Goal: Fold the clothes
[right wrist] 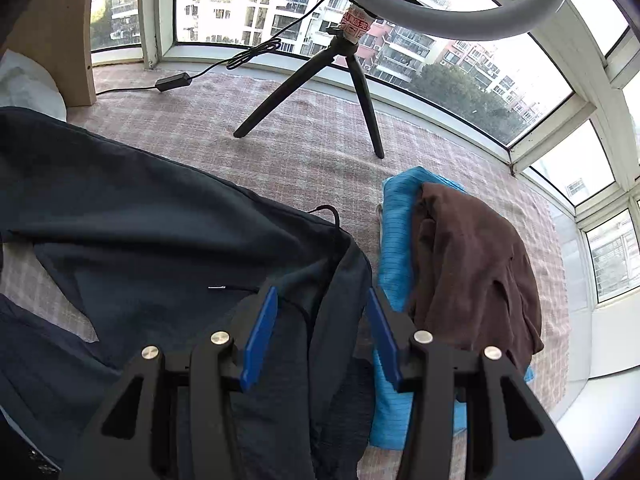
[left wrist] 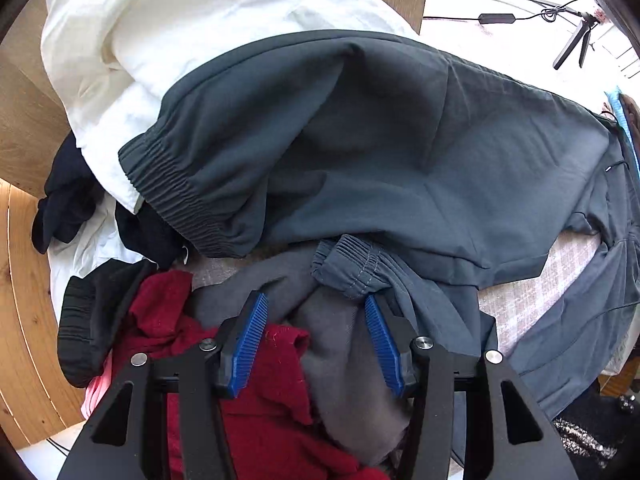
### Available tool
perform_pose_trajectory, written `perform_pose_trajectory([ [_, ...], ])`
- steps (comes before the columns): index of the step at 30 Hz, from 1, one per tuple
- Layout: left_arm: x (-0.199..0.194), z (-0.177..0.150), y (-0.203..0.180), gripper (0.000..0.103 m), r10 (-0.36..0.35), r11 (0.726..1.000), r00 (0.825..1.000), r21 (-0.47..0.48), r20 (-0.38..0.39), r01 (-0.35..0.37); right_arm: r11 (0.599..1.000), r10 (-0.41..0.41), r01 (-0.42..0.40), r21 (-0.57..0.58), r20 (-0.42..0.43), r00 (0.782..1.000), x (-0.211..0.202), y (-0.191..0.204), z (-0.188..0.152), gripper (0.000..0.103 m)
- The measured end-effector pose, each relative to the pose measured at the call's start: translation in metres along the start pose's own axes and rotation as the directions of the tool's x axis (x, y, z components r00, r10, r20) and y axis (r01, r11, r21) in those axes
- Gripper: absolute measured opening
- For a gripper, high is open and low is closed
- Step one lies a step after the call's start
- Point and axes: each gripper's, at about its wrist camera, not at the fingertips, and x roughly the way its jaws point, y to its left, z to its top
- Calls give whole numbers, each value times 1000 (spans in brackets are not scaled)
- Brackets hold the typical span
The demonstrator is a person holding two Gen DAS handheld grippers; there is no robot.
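Note:
Dark slate trousers (left wrist: 360, 140) lie spread over a pile of clothes, one elastic cuff (left wrist: 352, 268) just beyond my left gripper (left wrist: 316, 300). That gripper points down and is open, hovering above a grey garment (left wrist: 344, 352) and a red knit (left wrist: 264, 408); its blue pads (left wrist: 250, 336) press on nothing. In the right wrist view the same trousers (right wrist: 160, 220) lie on the checked cloth (right wrist: 280, 152). My right gripper (right wrist: 322, 292) is open over their waist edge, where a black drawstring (right wrist: 328, 212) shows, and grips nothing.
A white garment (left wrist: 180, 32) and black clothes (left wrist: 68, 200) lie left of the trousers. A brown garment (right wrist: 472, 264) rests on a blue one (right wrist: 396, 240) to the right. A ring light (right wrist: 448, 4) on a tripod (right wrist: 356, 92) and its cable (right wrist: 172, 82) stand by the bay window.

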Motion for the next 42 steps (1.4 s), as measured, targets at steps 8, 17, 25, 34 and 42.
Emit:
perform_pose_trajectory([
  [8,-37,-9,-6,59,-39,999,999,-9,23,39,995,21,-18,100,-30,999,-5,-13,-56,46],
  [17,-4,22,-15,48,-105,991,994,-84,-41,101,991,48,-43,124,-42,998,-1,-8,-76,46],
  [25,-51,-9,-10,8,-40,988,993,-143,110,55,985,47,-36,171,-58,997,0,-23,-96,46],
  [34,-153,-189,81,8,167,890,949,-455,269,-28,975,76,-44,218,-140,987,9,-19,-157,46],
  [42,-81,-277,109,8,103,830,978,-558,181,16,973,94,-56,222,-166,982,-4,-1,-192,46],
])
